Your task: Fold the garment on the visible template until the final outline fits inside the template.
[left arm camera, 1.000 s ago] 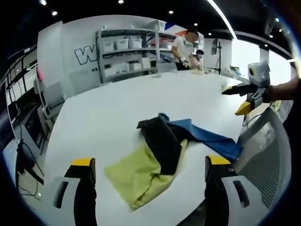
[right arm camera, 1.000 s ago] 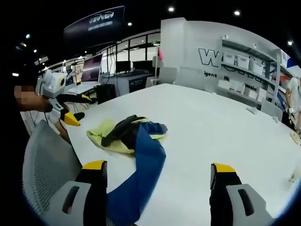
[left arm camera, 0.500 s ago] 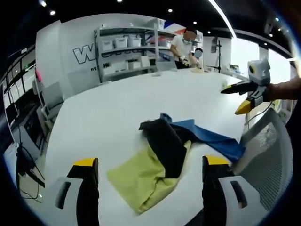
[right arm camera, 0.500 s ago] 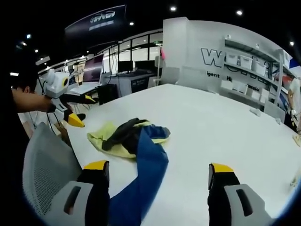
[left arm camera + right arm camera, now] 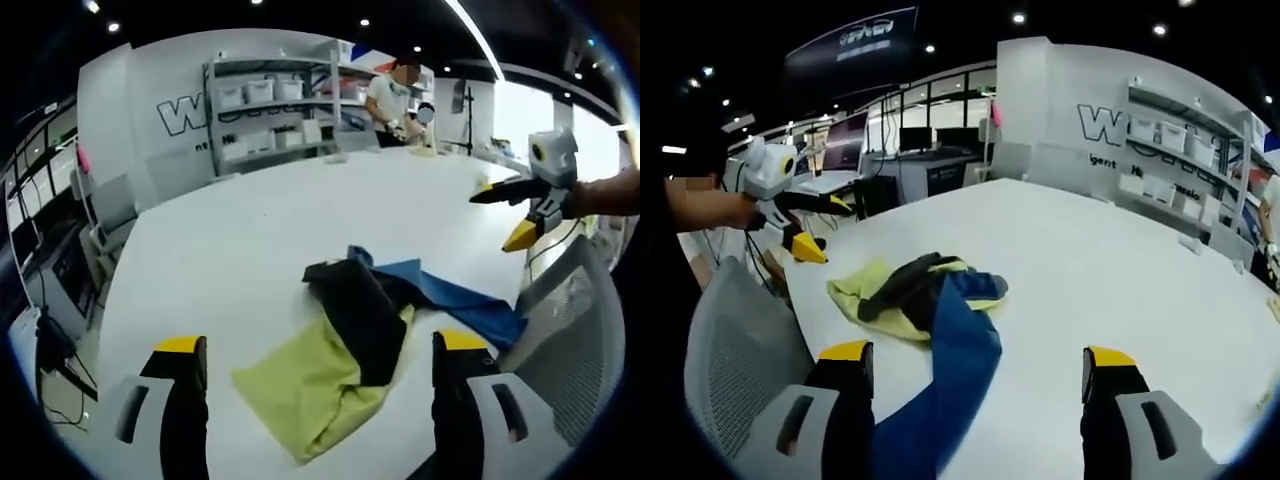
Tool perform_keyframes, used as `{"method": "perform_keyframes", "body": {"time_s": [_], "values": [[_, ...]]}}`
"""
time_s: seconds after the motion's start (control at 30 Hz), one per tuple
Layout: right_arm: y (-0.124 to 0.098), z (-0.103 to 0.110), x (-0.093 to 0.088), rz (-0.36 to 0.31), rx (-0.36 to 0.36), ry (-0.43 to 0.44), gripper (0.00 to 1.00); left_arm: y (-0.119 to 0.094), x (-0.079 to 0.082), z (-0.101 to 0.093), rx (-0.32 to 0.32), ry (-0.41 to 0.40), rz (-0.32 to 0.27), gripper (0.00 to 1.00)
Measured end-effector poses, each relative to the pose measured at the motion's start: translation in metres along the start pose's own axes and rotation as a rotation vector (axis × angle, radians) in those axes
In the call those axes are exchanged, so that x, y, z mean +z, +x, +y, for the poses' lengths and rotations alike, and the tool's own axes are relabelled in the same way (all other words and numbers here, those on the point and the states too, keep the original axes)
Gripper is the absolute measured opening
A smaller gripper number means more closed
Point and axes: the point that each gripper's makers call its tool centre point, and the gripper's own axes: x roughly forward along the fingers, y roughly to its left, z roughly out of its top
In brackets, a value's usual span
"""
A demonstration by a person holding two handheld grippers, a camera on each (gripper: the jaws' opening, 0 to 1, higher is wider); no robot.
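A crumpled garment lies on the white table (image 5: 250, 230), near its front edge. It has a yellow-green part (image 5: 305, 390), a black part (image 5: 362, 315) and a blue part (image 5: 455, 300) that trails toward the chair. My left gripper (image 5: 320, 343) hovers open in front of it with nothing between its jaws. At the right of the left gripper view, my right gripper (image 5: 505, 210) hangs open above the table edge. The right gripper view shows the same garment (image 5: 910, 285) with its blue part (image 5: 960, 360) closest, my right gripper (image 5: 977, 355) open above it, and my left gripper (image 5: 825, 228) open at the left.
A grey mesh chair back (image 5: 570, 330) stands against the table's near edge, beside the blue part, and appears again as the chair (image 5: 735, 360) in the right gripper view. Shelves with white bins (image 5: 265, 110) and a person (image 5: 392, 95) are far behind the table.
Both views have drifted slightly with the hands. The garment lies as before and both grippers stay open and apart from it.
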Motion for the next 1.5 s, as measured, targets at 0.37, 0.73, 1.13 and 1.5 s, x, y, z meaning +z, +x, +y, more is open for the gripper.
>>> {"method": "perform_keyframes", "body": {"time_s": [0.37, 0.73, 1.13, 1.5], "values": [[0.014, -0.004, 0.003, 0.011, 0.008, -0.004, 0.84, 0.012, 0.010, 0.003, -0.008, 0.022, -0.024, 0.90], [0.026, -0.004, -0.002, 0.019, -0.003, 0.020, 0.77, 0.031, 0.012, 0.000, -0.048, 0.039, -0.002, 0.84], [0.040, -0.006, 0.008, 0.016, -0.004, 0.018, 0.69, 0.054, 0.014, -0.002, -0.072, 0.026, 0.019, 0.75], [0.047, -0.010, 0.008, 0.034, -0.012, 0.048, 0.60, 0.073, 0.024, 0.001, -0.082, 0.021, 0.026, 0.64]]}}
